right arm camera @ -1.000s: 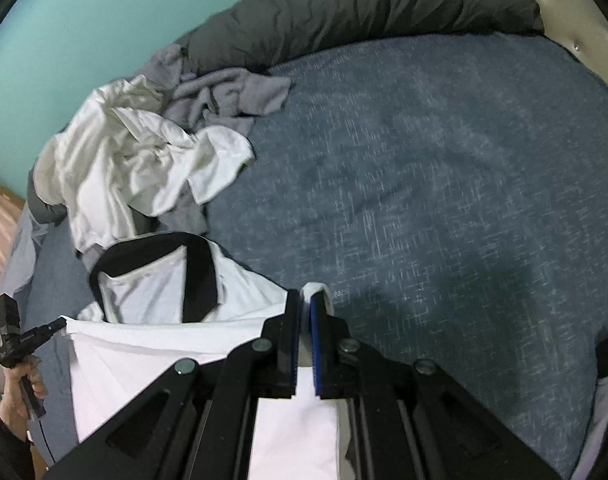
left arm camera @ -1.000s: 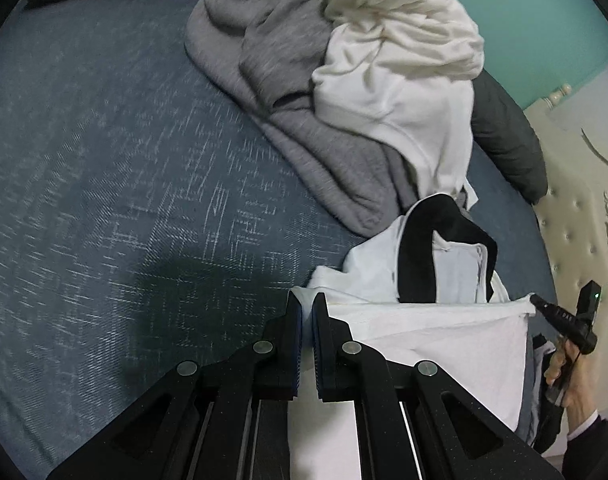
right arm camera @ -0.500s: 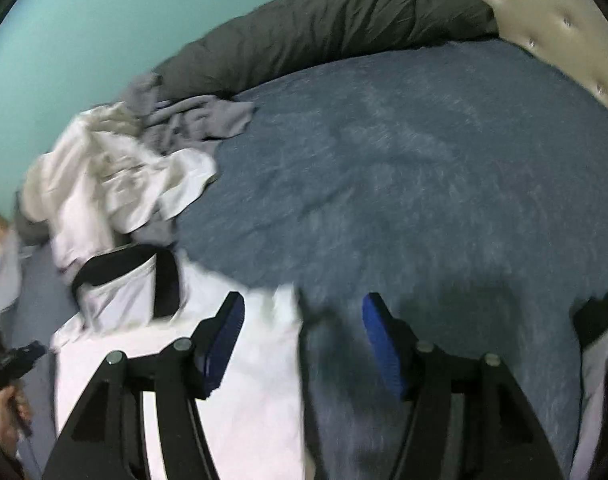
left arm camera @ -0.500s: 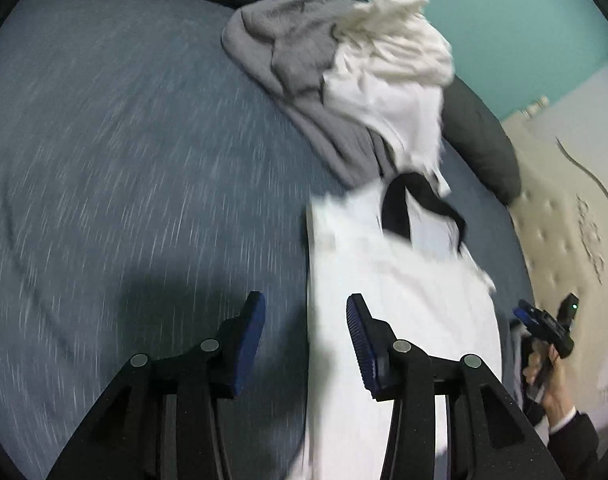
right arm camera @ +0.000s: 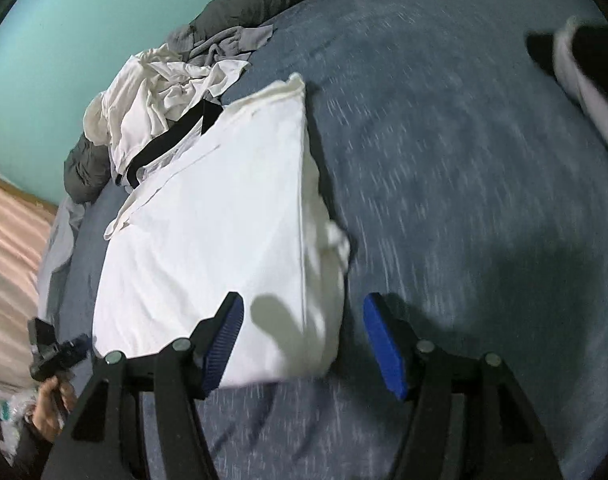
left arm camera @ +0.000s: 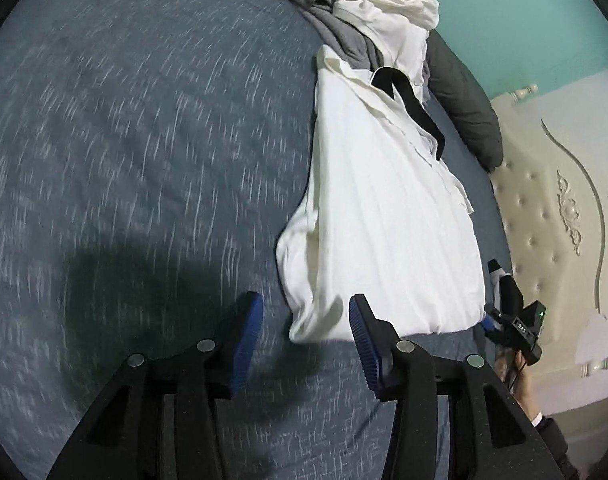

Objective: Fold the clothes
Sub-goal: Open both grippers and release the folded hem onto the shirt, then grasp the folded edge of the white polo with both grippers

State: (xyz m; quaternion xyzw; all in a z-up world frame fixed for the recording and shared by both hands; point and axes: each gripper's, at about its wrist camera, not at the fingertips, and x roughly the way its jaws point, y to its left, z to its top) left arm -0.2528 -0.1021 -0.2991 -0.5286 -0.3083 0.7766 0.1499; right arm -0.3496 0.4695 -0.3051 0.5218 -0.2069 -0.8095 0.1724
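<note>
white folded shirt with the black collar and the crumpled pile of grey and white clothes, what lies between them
Nothing separate: in both wrist views the white folded shirt runs collar-first right up against the crumpled pile of grey and white clothes, with no blue bedcover showing between.

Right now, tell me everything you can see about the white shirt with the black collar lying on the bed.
The white shirt looks like thin, soft cotton with a black collar band at its far end. It lies folded into a long narrow strip on the blue bed, flat except for a bunched, rumpled edge on one long side. Its collar end touches the pile of grey and white clothes. Neither gripper holds it; its near hem lies just ahead of their open jaws.
</note>
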